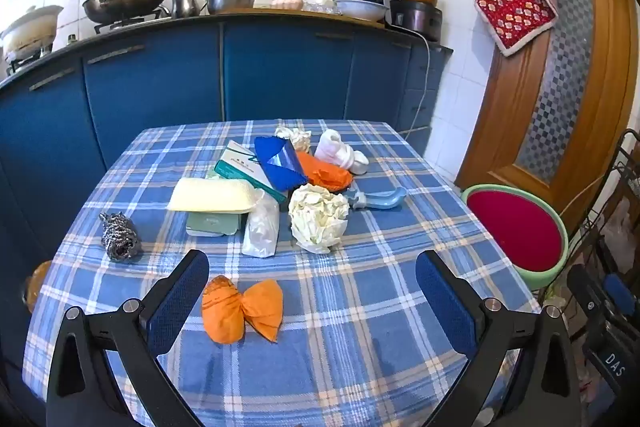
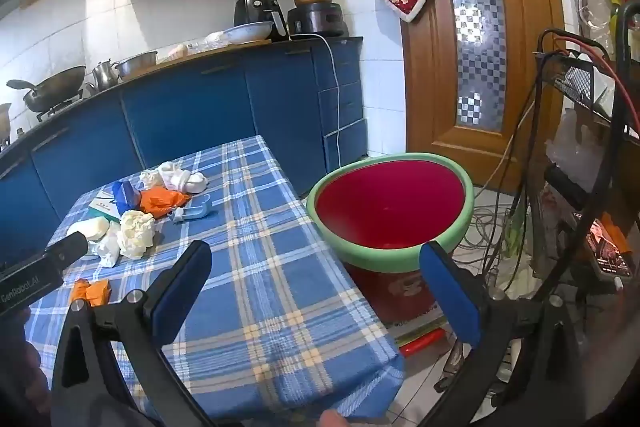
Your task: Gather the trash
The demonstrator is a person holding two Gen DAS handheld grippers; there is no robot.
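Observation:
On the blue plaid table (image 1: 360, 327) lies an orange crumpled wrapper (image 1: 242, 309) just ahead of my open, empty left gripper (image 1: 312, 291), near its left finger. Farther back lie a cream paper ball (image 1: 318, 217), a white plastic bag (image 1: 262, 227), an orange bag (image 1: 324, 171), white crumpled paper (image 1: 340, 151) and a blue packet (image 1: 280, 161). The red bin with a green rim (image 2: 390, 211) stands beside the table's right edge. My right gripper (image 2: 316, 291) is open and empty, over the table's right corner facing the bin.
A steel scourer (image 1: 120, 237), yellow sponge (image 1: 212, 197), green box (image 1: 244, 165), soap box (image 1: 214, 223) and blue tool (image 1: 378, 199) also lie on the table. Blue kitchen cabinets (image 1: 160, 87) stand behind. A wire rack and cables (image 2: 580, 187) crowd the right.

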